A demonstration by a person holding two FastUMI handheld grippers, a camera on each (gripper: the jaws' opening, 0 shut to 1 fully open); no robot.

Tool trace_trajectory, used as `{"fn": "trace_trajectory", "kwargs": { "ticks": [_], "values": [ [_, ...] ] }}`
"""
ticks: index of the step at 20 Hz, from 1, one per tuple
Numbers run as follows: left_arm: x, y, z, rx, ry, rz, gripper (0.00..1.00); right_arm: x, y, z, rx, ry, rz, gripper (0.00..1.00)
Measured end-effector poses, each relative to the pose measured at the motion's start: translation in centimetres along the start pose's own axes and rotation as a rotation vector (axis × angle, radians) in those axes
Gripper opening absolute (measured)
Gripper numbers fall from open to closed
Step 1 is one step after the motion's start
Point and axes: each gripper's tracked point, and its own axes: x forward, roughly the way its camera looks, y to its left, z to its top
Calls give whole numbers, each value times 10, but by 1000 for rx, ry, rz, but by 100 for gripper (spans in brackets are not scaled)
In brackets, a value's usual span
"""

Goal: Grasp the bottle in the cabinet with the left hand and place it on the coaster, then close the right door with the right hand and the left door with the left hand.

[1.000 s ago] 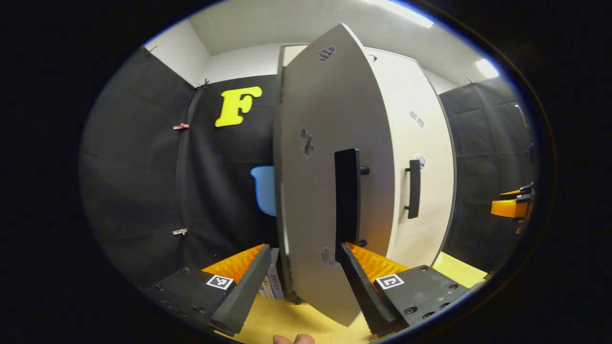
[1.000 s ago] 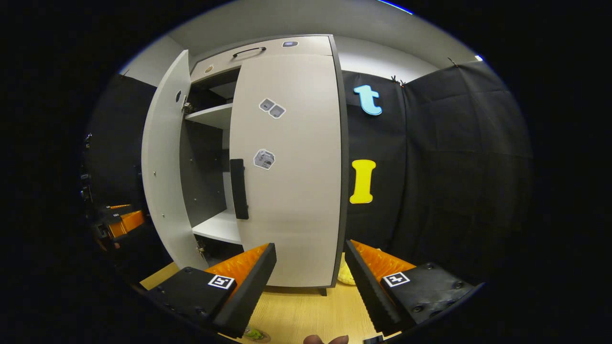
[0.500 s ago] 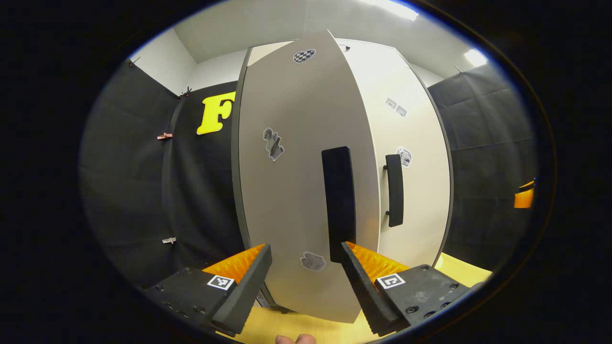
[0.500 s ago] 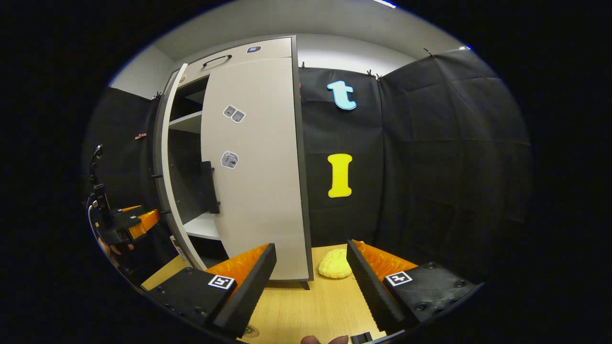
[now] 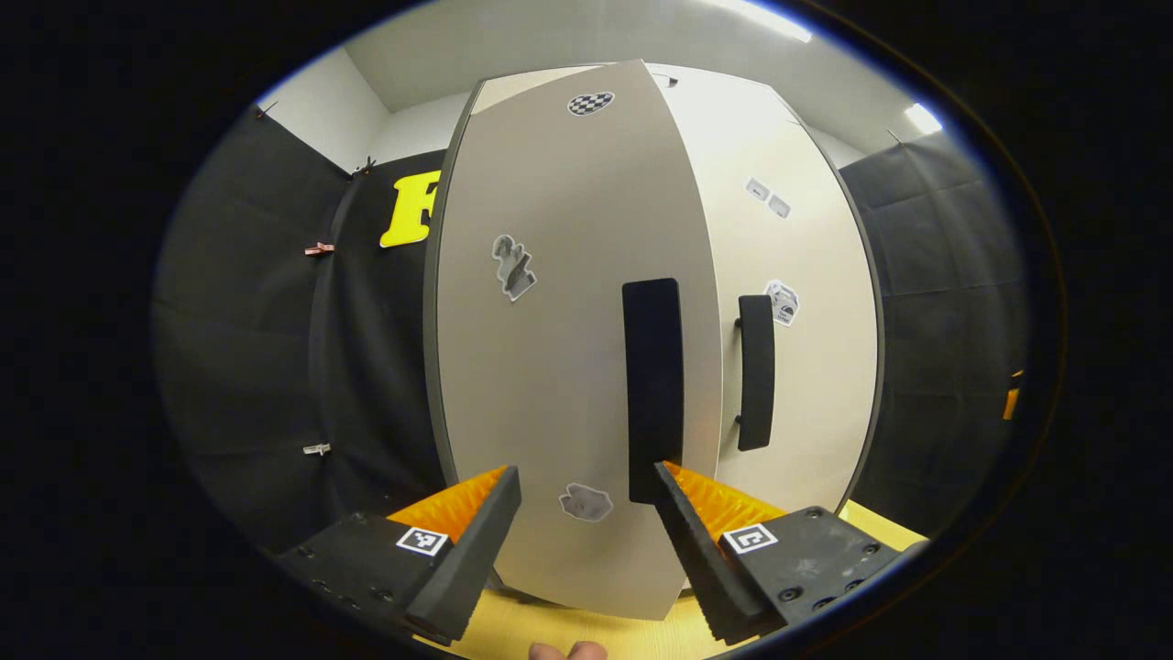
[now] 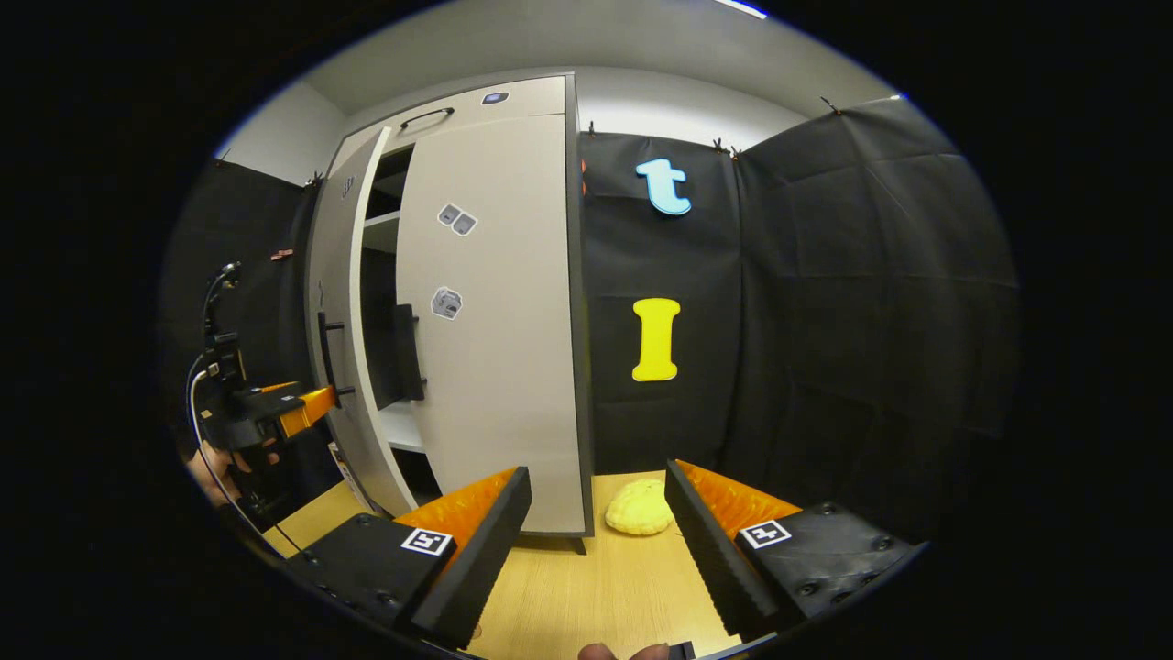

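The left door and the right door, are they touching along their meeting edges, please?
Apart. The right gripper view shows the left door ajar, with a dark gap exposing a shelf between its free edge and the right door.

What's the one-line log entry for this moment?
stage: closing left door | left gripper: open, at left door near handle | left door: ajar | right door: shut | right gripper: open, empty

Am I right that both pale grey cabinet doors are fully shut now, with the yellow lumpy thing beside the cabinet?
Not quite. The right door is shut, but the left door is ajar; the right gripper view shows a dark gap between them. The yellow lumpy thing does lie beside the cabinet.
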Motion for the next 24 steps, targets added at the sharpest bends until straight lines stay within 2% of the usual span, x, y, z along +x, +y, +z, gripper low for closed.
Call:
{"fn": "trace_trajectory", "kwargs": {
  "ticks": [10,18,24],
  "values": [
    [19,-10,3,18,-13,3,94,1,5,6,-23,-30,17,98],
    [-16,-7,11,6,-11,-33,93,4,28,11,-25,-36,33,98],
    [-60,15,29,26,-43,-45,93,6,47,21,-47,-59,24,98]
  ]
}}
